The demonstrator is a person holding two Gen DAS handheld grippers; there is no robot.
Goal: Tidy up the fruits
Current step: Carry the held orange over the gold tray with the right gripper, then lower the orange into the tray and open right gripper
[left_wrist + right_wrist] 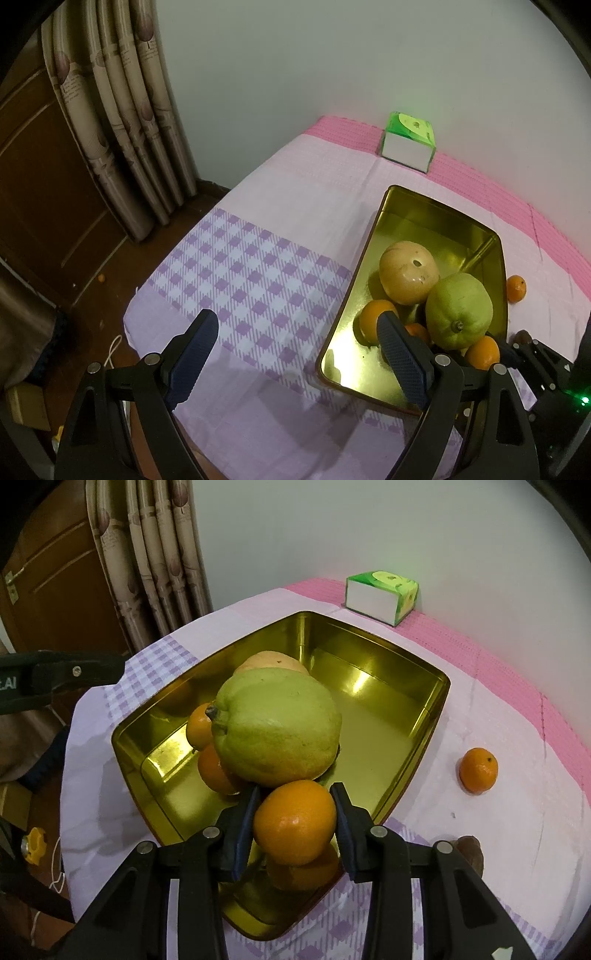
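The right wrist view shows the right tool (295,821) clamped on an orange (294,821) just above the near end of the gold tin (424,734); the left wrist view shows only part of that orange behind the green fruit (459,311). The left tool (297,363) hangs open, angled down over the checked cloth (251,280) beside the tin. Another orange (478,770) lies on the desk outside the tin. A brown object (471,853) behind the right tool is unclear.
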